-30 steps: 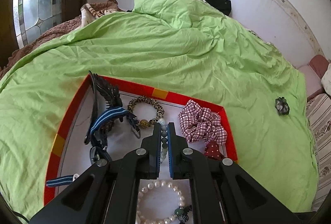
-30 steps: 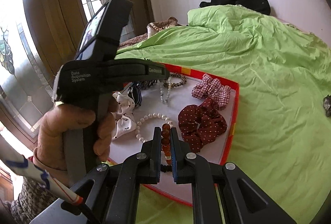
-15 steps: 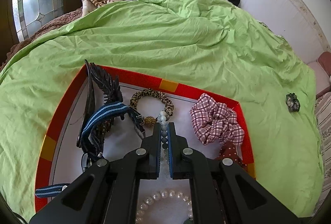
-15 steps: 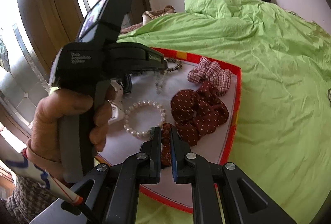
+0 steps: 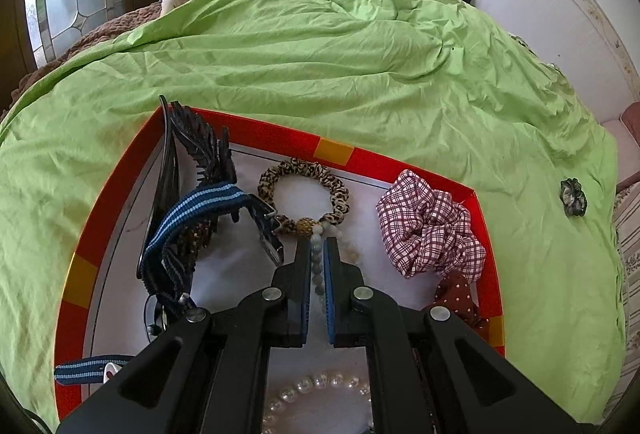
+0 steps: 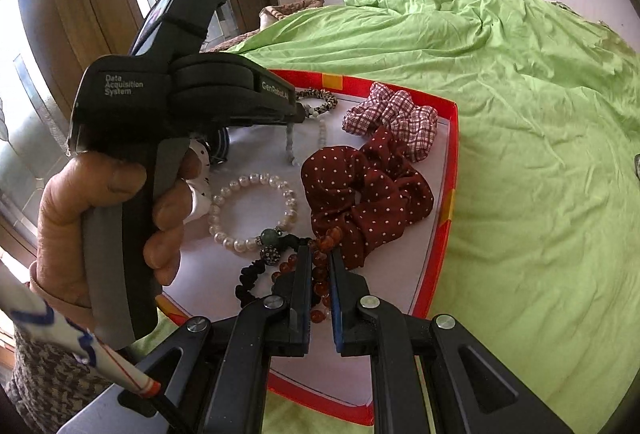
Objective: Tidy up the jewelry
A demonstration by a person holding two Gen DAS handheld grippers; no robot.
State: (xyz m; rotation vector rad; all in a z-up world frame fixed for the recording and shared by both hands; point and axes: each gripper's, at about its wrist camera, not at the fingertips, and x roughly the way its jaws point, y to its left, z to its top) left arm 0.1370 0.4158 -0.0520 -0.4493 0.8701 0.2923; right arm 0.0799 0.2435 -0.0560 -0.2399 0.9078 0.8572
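Note:
A red-rimmed white tray [image 5: 260, 135] lies on a green bed cover. My left gripper [image 5: 318, 246] is shut on a strand of pale beads [image 5: 317, 266] just in front of a leopard-print scrunchie [image 5: 304, 169]. In the right wrist view the left gripper [image 6: 298, 111] sits in a person's hand, and the pale beads [image 6: 290, 149] hang from its tip to the tray floor. My right gripper [image 6: 320, 254] is shut on an amber bead bracelet [image 6: 320, 274], low over the tray's near part, beside a maroon dotted scrunchie [image 6: 360, 189] and a pearl bracelet [image 6: 252, 209].
The tray also holds a plaid scrunchie [image 5: 428, 226], a black hair claw [image 5: 204, 149], a blue striped strap [image 5: 192, 209] and a small black hair tie [image 6: 250, 280]. A dark scrunchie [image 5: 573, 197] lies alone on the green cover to the right. Black clothing lies by the far wall.
Both grippers have sunk toward the tray, still shut on their bead strands. The tray's contents now look nearer in both views, and the amber beads reach the tray floor.

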